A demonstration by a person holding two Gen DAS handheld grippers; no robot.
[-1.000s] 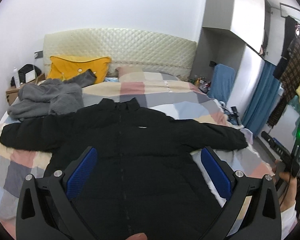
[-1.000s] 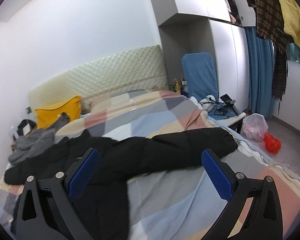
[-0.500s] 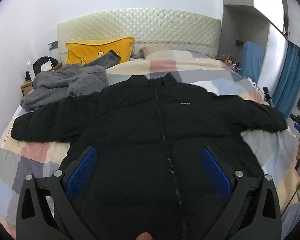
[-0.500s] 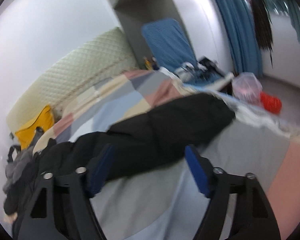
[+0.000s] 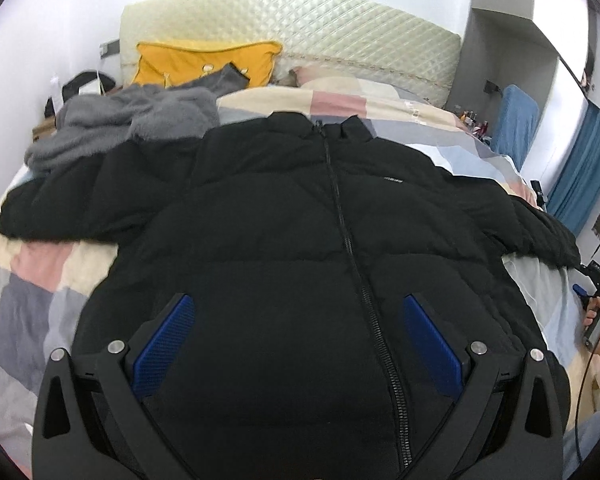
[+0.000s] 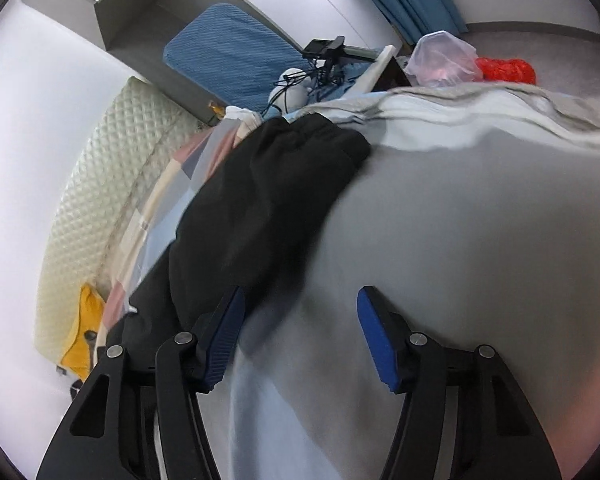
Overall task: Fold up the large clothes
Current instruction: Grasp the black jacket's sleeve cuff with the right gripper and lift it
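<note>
Both grippers have dropped toward the bed (image 6: pixel 480 220); right gripper (image 6: pixel 298 330), jaws narrowing on nothing, nears the black jacket (image 5: pixel 300 240)'s sleeve (image 6: pixel 260 208) at the right edge; left gripper (image 5: pixel 296 340) wide.

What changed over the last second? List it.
Both claws dropped closer to the black jacket. The right claw rolled, and its jaws have just been closing, empty, beside the sleeve. The left claw stayed wide open. The jacket stayed spread flat on the bed.

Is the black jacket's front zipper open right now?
No, the black jacket lies flat on the bed with its zipper closed up to the collar.
</note>
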